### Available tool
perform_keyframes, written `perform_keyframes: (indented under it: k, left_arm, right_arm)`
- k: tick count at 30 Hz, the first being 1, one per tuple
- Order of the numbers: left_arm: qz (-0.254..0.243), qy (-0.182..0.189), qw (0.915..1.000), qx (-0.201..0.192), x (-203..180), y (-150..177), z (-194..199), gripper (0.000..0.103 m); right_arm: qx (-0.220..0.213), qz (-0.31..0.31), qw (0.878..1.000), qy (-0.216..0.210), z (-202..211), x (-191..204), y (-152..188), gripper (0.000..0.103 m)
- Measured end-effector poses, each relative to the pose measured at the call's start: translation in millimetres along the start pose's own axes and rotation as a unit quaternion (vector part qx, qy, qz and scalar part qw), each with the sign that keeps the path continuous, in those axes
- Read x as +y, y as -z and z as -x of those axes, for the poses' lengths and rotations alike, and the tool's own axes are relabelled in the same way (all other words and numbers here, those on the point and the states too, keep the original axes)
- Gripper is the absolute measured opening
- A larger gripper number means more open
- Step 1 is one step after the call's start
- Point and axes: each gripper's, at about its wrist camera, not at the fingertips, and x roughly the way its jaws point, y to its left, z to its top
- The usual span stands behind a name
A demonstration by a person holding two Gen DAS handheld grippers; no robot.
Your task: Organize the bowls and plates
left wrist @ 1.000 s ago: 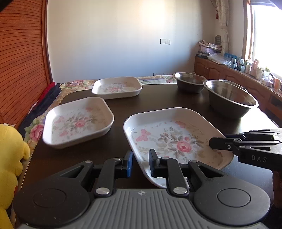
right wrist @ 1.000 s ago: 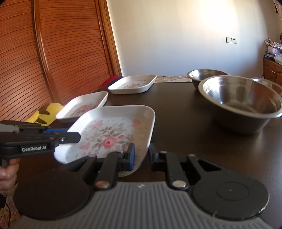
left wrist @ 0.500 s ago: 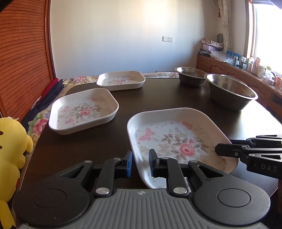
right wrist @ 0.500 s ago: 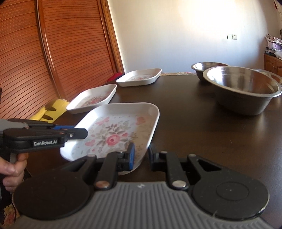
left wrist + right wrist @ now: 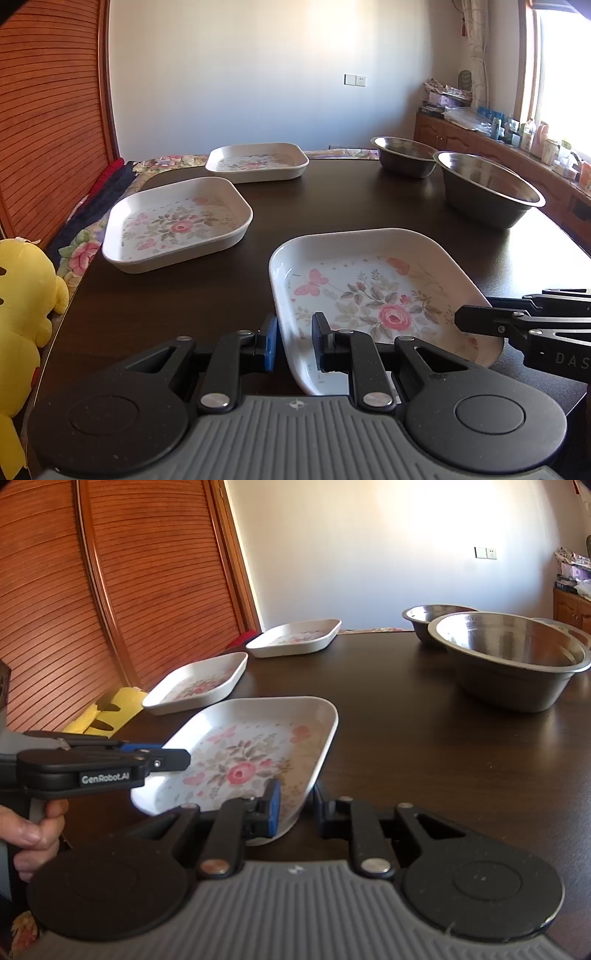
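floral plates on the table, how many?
3. Near plate sits at the table's front edge, its rim between both tongs. Middle plate is toward the left edge. Far plate is at the back left. No stacked ones visible.

Plates (image 5: 177, 225) left of bowls (image 5: 487, 188)

Dark brown table (image 5: 332, 206), glossy top, rounded corners. Three white floral plates on it: near plate (image 5: 373, 295) at the front edge, its near end seemingly raised off the surface; middle plate (image 5: 177, 225) toward the left edge; far plate (image 5: 256, 162) at the back. Two steel bowls on the right side: large bowl (image 5: 487, 192) nearer, small bowl (image 5: 404, 157) just behind it. Plates well apart from one another.
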Motion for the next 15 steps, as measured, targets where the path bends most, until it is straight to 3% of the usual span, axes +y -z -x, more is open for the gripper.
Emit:
perform_keyframes:
  k: [11,15]
  left_arm:
    - [0.009,-0.001,1.0,0.0,1.2,-0.8,-1.8,0.021]
    - [0.014,-0.006,0.9999,-0.003,6.0,-3.1,0.7,0.028]
  right_arm:
    - [-0.005,-0.002,1.0,0.004,0.5,-0.4,0.5,0.022]
    - [-0.016,0.0,1.0,0.017,3.3,-5.6,-5.3,0.034]
